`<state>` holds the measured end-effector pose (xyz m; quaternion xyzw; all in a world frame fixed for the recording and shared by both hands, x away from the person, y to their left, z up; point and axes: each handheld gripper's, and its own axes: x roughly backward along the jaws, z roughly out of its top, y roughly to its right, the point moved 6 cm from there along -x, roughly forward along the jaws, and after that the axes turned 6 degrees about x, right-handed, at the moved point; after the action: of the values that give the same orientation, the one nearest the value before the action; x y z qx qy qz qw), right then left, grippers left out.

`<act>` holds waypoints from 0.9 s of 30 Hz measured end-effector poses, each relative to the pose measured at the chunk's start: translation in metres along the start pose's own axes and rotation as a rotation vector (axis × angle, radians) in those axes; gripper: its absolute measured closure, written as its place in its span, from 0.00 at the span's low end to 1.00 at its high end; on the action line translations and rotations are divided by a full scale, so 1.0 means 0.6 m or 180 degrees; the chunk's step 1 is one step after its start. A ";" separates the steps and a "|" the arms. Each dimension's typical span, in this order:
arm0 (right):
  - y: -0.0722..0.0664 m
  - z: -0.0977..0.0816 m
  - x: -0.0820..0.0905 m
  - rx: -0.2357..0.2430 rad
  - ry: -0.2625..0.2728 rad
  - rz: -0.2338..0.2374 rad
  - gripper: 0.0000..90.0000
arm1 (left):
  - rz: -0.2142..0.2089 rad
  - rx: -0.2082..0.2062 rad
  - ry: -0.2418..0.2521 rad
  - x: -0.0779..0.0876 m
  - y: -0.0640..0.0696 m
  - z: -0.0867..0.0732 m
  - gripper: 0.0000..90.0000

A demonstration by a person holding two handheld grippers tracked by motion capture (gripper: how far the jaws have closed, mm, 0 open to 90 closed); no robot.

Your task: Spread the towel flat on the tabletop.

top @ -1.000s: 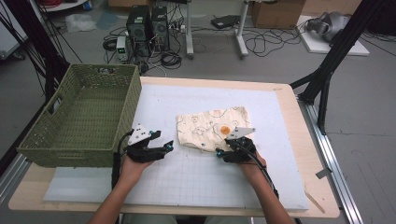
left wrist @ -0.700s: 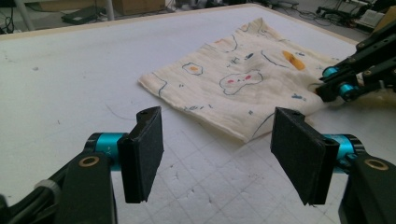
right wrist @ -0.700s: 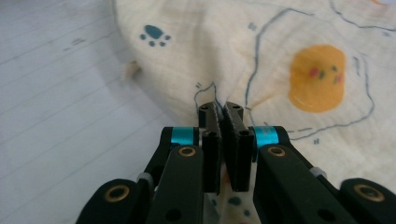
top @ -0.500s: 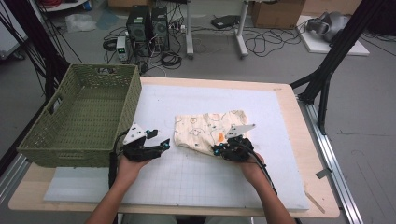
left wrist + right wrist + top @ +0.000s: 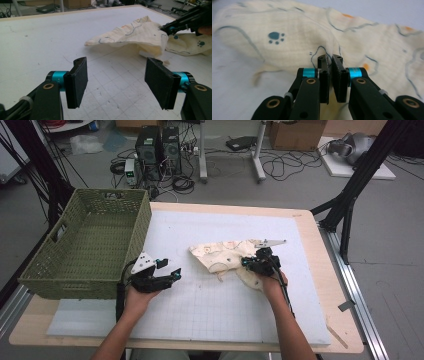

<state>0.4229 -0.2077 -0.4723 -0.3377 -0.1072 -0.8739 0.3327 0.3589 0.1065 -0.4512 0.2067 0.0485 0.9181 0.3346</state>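
The right gripper (image 5: 330, 75) pinches a fold of the cream printed cloth (image 5: 294, 42), hiding the pinched edge; the left gripper (image 5: 117, 82) gapes empty beside it.

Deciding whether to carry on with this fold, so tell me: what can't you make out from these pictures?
- Fabric between the right gripper pads: right gripper view, the near-shut jaws hide it.
- Underside of the lifted cloth: high view and left gripper view, its own fold covers it.
- Cloth's print: high view, too small.
- Basket near-wall interior: high view, wall hides it.
- Left gripper: open, holding nothing.
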 end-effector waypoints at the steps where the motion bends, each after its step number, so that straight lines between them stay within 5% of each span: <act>1: 0.004 -0.004 -0.006 -0.0026 -0.0047 -0.0041 0.93 | -0.0004 -0.0012 -0.0008 -0.001 0.001 -0.001 0.39; 8: 0.002 -0.002 -0.009 0.0092 -0.0066 -0.0112 0.73 | -0.0014 -0.0013 -0.0027 -0.004 0.002 -0.004 0.39; 11: -0.014 0.011 0.011 0.0251 0.0116 -0.0036 0.65 | -0.0025 -0.0016 -0.0033 -0.004 0.003 -0.005 0.40; 18: -0.061 0.026 0.041 0.0649 0.0275 0.0148 0.64 | -0.0048 -0.0038 -0.0027 -0.003 0.004 -0.004 0.42; 23: -0.109 0.032 0.049 0.0928 0.0351 0.0514 0.71 | -0.0051 -0.0037 -0.0018 -0.002 0.005 -0.004 0.42; 25: -0.133 0.026 0.036 0.1074 0.0206 0.0689 0.75 | -0.0051 -0.0036 -0.0019 -0.002 0.005 -0.003 0.42; 27: -0.138 0.019 0.020 0.1143 0.0051 0.0666 0.77 | -0.0050 -0.0038 -0.0015 -0.001 0.005 -0.003 0.42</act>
<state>0.3677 -0.1465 -0.4527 -0.2753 -0.2229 -0.8041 0.4774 0.3570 0.1039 -0.4525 0.2064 0.0439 0.9152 0.3432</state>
